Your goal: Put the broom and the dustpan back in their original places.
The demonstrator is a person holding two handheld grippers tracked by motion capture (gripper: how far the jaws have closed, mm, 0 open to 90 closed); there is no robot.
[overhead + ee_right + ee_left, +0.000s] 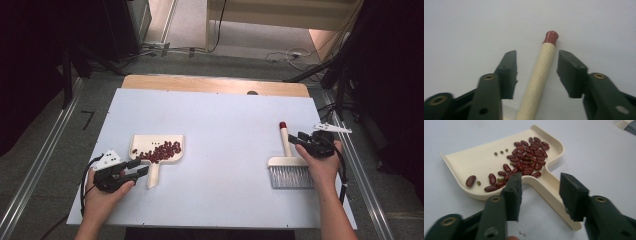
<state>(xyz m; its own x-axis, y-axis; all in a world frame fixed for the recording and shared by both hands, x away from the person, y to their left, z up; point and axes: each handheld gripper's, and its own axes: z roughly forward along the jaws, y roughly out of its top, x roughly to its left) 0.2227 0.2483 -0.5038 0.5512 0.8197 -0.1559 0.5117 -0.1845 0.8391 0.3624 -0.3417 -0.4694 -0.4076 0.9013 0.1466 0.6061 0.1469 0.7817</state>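
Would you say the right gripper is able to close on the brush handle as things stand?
Probably yes: the right gripper stands open with its fingers either side of the brush handle, and nothing lies between them.

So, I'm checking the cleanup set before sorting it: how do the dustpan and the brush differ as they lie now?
The dustpan lies on the table's left side and holds red beans; the brush lies on the right and carries nothing. The dustpan's handle points toward the person, the brush's handle away, ending in a red cap. The dustpan is a flat scoop; the brush ends in grey bristles. Both are cream, and each handle sits between open jaws.
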